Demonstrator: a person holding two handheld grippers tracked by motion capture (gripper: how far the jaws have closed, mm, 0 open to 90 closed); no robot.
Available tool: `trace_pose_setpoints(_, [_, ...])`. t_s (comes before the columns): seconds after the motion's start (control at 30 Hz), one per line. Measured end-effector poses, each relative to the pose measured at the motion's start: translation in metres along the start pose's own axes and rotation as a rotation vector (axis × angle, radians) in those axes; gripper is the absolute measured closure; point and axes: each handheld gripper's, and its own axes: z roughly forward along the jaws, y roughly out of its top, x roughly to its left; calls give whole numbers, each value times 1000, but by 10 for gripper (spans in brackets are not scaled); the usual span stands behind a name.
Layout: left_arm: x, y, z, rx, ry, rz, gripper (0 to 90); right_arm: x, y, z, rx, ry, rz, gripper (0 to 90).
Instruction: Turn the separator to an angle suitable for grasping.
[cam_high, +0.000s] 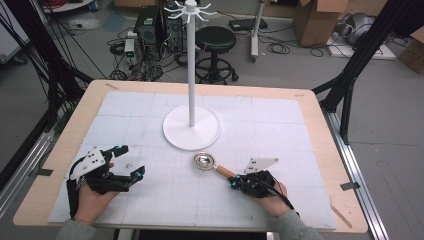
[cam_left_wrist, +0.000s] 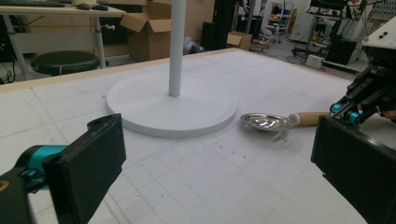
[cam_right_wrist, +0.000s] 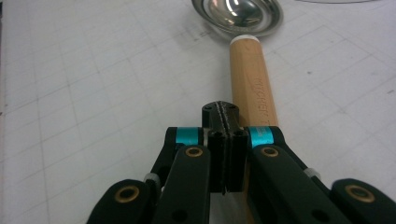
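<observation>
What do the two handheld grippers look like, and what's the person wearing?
Both the left gripper and the right gripper have black linkage bodies with teal accents near the jaws, brass-coloured pivot pins and flat black pads. Each carries a grey three-cornered plate on top. A black cable trails from the right one. Grey sleeves at both wrists.

Light: even, bright indoor light from above across the table (cam_high: 310, 125).
Shadows: soft and faint, a pale one just beneath the left hand-held gripper (cam_high: 122, 165).
Glare: bright highlights in the steel scoop (cam_right_wrist: 238, 14) ahead of the right hand-held gripper (cam_right_wrist: 226, 116).
Focus: jaws nearest the lens in the left gripper view slightly soft.
Sharpness: high view coarse, fine detail smeared.
</observation>
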Motion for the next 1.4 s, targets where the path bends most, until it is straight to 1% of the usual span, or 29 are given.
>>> trace_pose_setpoints(0.03, [0, 0, 0, -1, 0, -2, 37, -3, 0, 0, -5, -4, -2, 900])
trace_pose_setpoints(0.23, [-1, 0, 0, 5, -1, -4, 37, -10, -1, -2, -6, -19, -5, 900])
trace_pose_setpoints(0.27, [-1, 0, 1, 7, -2, -3, 37, -13, -1, -3, -3, -33, -7, 900])
trace_pose_setpoints(0.4, [-1, -1, 1, 9, -6, -5, 37, -18, -3, -4, -5, -46, 2, 900])
trace_pose_setpoints(0.43, [0, -1, 1, 10, -6, -4, 37, -20, -3, -5, -8, -54, 19, 900])
trace_pose_setpoints(0.47, [0, -1, 1, 12, -7, -5, 37, -21, -3, -5, -8, -62, 18, 900])
trace_pose_setpoints(0.67, [0, -1, 1, 13, -4, -4, 37, -25, -3, -4, -15, -66, 23, 900])
trace_pose_setpoints(0.83, [0, -1, 2, 15, -3, -8, 37, -30, -2, -4, -10, -87, 21, 900])
trace_pose_setpoints(0.87, [-1, -1, 2, 14, -4, -9, 37, -32, -1, -3, -6, -103, 16, 900])
trace_pose_setpoints(0.9, [0, -1, 2, 17, -5, -7, 37, -32, -1, -3, -6, -103, 16, 900])
trace_pose_setpoints(0.93, [-1, -1, 2, 15, -5, -8, 37, -35, -1, -2, -2, -118, 18, 900])
trace_pose_setpoints(1.0, [0, -1, 2, 17, -4, -7, 37, -37, 0, -2, -3, -117, 22, 900])
trace_pose_setpoints(1.03, [0, -1, 2, 18, -5, -7, 37, -40, 0, -1, -2, -117, 34, 900])
trace_pose_setpoints(1.07, [0, -1, 2, 20, -5, -7, 37, -40, 1, -1, -2, -118, 36, 900])
trace_pose_setpoints(1.2, [-1, -1, 2, 17, -8, -6, 37, -40, 1, -1, -2, -120, 32, 900])
trace_pose_setpoints(1.23, [-1, -1, 2, 14, -8, -7, 37, -39, 1, -2, -8, -109, 35, 900])
trace_pose_setpoints(1.27, [-1, -1, 2, 11, -7, -7, 37, -38, 2, -3, -19, -87, 52, 900])
trace_pose_setpoints(1.3, [-1, -1, 2, 13, -8, -4, 37, -37, 4, -3, -28, -85, 43, 900])
trace_pose_setpoints(1.37, [0, -1, 2, 14, -5, -11, 37, -35, 13, -6, -48, -82, 39, 900])
trace_pose_setpoints(1.4, [0, -1, 2, 13, -4, -11, 37, -35, 13, -6, -48, -82, 39, 900])
